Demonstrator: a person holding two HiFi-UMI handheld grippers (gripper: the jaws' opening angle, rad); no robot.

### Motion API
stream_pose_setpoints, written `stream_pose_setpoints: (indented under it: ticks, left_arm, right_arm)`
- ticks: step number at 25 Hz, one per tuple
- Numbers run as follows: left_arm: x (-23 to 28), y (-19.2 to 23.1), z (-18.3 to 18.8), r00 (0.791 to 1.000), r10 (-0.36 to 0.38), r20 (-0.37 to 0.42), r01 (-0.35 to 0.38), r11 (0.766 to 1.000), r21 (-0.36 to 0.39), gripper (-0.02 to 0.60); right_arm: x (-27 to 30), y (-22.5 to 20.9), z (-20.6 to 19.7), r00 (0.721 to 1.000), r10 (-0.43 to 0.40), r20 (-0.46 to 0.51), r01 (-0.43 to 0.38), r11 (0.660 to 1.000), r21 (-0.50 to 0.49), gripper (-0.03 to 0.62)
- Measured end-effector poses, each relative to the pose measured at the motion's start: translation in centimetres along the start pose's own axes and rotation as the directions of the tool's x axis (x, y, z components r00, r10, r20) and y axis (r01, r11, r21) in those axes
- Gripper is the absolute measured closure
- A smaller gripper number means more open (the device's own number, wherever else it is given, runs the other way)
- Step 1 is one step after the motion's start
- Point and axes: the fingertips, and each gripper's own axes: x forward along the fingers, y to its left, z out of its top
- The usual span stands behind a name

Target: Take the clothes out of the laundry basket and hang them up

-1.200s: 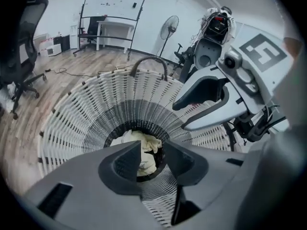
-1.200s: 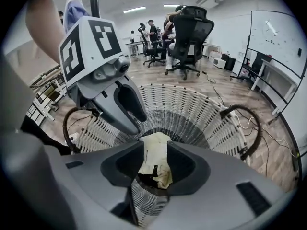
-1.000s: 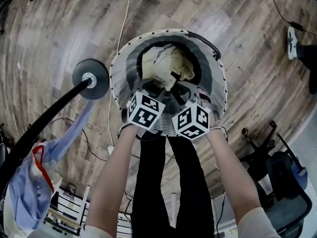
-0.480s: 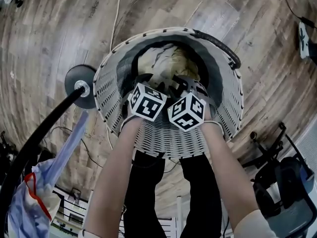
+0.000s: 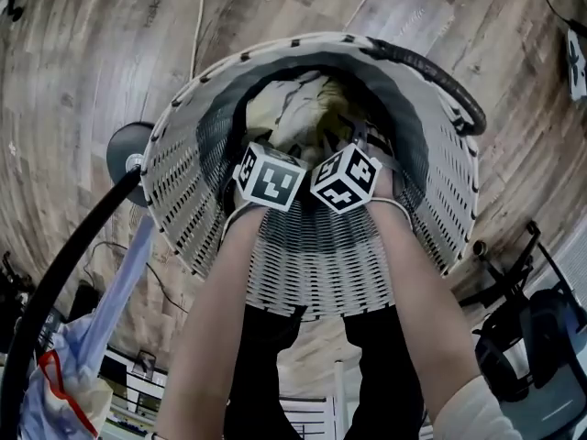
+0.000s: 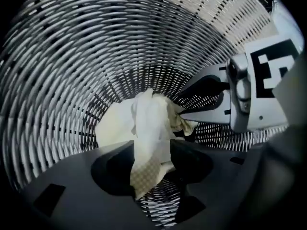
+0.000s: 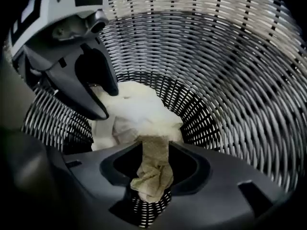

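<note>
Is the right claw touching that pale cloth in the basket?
Touching. In the right gripper view the pale cloth lies bunched between and against the jaws of the right gripper, which have just been opening.

My right gripper [image 7: 154, 151] points down into the woven laundry basket [image 7: 230, 80], whose pale slatted wall curves round on every side. Its jaws stand apart, having just been opening. A tan, crumpled strip of cloth [image 7: 153, 176] lies between them, with dark gaps on either side. Farther in, at the bottom, sits a pale heap of clothes [image 7: 144, 111]. At the upper left my left gripper [image 7: 108, 102] reaches in, its dark jaws tipped toward that heap.
</note>
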Motion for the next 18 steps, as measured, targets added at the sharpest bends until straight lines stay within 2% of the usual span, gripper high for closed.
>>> stream_pose_setpoints:
  ticks: [3,8,13,18]
  left_arm:
    - [1.1,0.0,-0.3,1.000,0.022,-0.022,-0.022,1.000,0.004,0.345]
    - [1.8,0.8,-0.7,0.994,0.101,-0.046,-0.101,0.995,-0.006,0.347]
    - [2.2,1.0,-0.9,0.993,0.114,-0.041,-0.115,0.993,-0.020,0.372]
    - [2.3,1.2,-1.0,0.991,0.128,-0.043,-0.129,0.992,-0.013,0.429]
  right_arm:
    - [1.8,-0.2,-0.3,1.000,-0.010,-0.010,0.009,0.999,-0.031,0.405]
    - [3.9,0.3,0.1,1.000,0.003,-0.002,-0.003,0.993,-0.121,0.405]
    - [4.6,0.4,0.3,0.999,0.036,0.034,-0.032,0.994,-0.105,0.424]
    - [4.6,0.4,0.1,0.997,0.048,0.053,-0.043,0.994,-0.100,0.486]
